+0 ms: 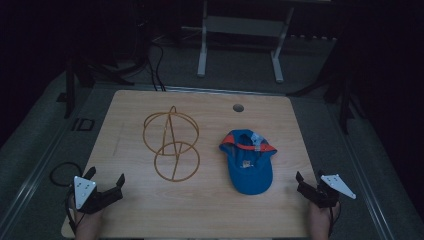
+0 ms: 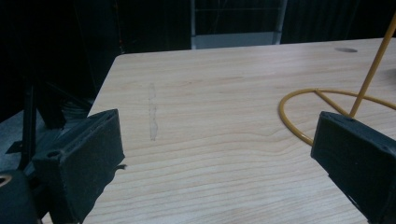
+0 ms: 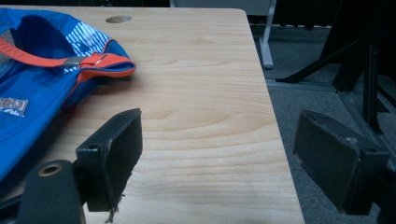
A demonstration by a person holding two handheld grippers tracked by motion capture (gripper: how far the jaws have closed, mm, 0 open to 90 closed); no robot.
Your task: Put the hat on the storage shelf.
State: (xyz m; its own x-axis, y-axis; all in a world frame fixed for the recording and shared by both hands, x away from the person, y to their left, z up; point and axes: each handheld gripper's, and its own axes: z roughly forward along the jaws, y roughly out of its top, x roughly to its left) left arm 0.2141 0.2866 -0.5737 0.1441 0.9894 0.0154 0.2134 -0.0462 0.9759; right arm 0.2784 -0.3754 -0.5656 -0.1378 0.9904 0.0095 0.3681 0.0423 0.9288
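cap (image 1: 247, 162) lies upside down on the worktop (image 1: 210, 205), left of the right tool (image 1: 310, 186), well right of the left tool (image 1: 106, 181); a wire stand (image 1: 171, 142) sits between. left gripper view: jaws apart, bare, stand (image 2: 327, 100) ahead right. right gripper view: jaws apart, bare, cap (image 3: 42, 79) ahead left.

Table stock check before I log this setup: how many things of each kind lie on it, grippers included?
Caps: 1, blue cap
Wire stands: 1, yellow stand
Grippers: 2, left gripper and right gripper, both open and holding nothing
Total: 4
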